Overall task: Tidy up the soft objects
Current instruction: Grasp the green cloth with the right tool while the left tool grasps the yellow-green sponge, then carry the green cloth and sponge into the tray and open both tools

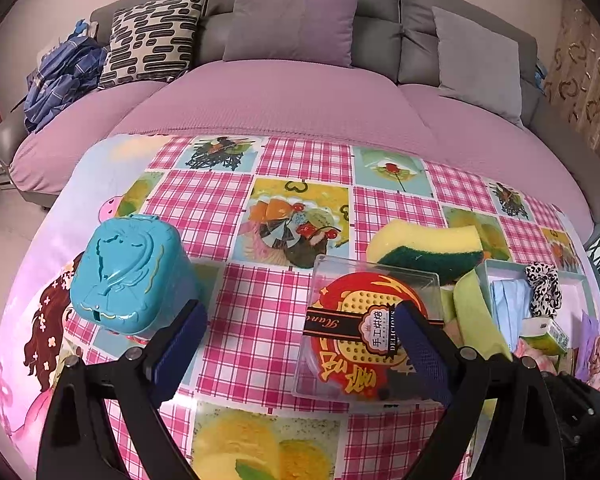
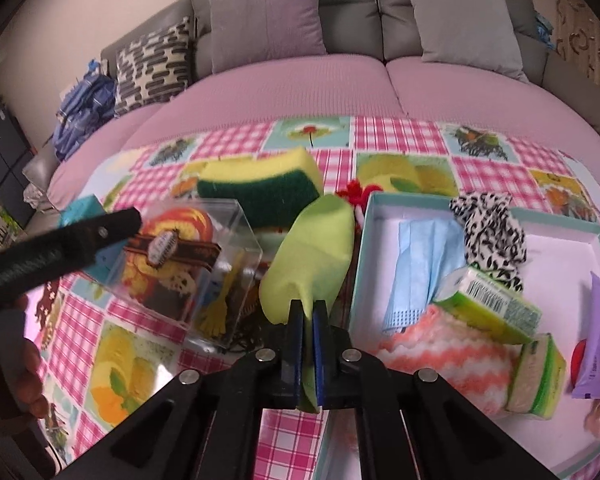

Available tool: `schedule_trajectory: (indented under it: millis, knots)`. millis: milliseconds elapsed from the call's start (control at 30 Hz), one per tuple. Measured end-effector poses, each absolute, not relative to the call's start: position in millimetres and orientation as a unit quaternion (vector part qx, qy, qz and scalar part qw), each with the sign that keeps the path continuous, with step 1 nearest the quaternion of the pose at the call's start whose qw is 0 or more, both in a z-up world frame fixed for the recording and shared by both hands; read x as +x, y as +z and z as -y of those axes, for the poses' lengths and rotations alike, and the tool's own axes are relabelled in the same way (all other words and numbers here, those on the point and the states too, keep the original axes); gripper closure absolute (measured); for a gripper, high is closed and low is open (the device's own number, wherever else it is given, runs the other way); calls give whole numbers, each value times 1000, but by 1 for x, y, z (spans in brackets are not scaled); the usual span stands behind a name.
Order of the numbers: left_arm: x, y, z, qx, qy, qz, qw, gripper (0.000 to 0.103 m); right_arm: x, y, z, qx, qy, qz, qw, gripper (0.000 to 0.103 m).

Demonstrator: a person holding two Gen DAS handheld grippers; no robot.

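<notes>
My right gripper (image 2: 308,312) is shut on a lime-green soft cloth (image 2: 312,256), held just left of the teal-rimmed box (image 2: 364,240); the cloth also shows in the left wrist view (image 1: 474,308). The box holds a blue face mask (image 2: 420,260), a leopard scrunchie (image 2: 492,232), green tissue packs (image 2: 488,300), a coral-and-white cloth (image 2: 444,356) and a purple pack (image 2: 596,332). A yellow-green sponge (image 1: 424,246) lies behind. My left gripper (image 1: 300,320) is open above the tablecloth, its right finger over a clear plastic box (image 1: 360,328).
A teal plastic case (image 1: 128,276) stands left of my left gripper. A red yarn item (image 2: 354,194) lies behind the box. The table carries a pink checked cloth (image 1: 260,320). A pink and grey sofa with cushions (image 1: 292,16) stands beyond the table.
</notes>
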State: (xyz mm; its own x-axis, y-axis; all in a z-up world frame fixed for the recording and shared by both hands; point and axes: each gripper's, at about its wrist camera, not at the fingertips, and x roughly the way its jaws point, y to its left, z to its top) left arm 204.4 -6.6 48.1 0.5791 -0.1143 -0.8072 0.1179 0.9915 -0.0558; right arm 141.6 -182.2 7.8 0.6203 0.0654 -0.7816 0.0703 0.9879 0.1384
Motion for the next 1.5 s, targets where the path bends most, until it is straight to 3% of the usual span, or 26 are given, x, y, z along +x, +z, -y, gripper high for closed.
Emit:
schedule_trajectory:
  millis: [400,967,1233,1500]
  knots:
    - [203,51,10,6,-66,-450,891,8,132,33,183,96,10,-393,915,99]
    - [204,62,43,24,-99,-442,891,8,99,96,232,154,-37,-261,952,99]
    - [216,65,79,70,-131,-425,893,8,94,89,262,191,-47,-258,946,99]
    - [235,46,90,100,-163,-470,862,8,93,80,279,215,-52,-265,938,99]
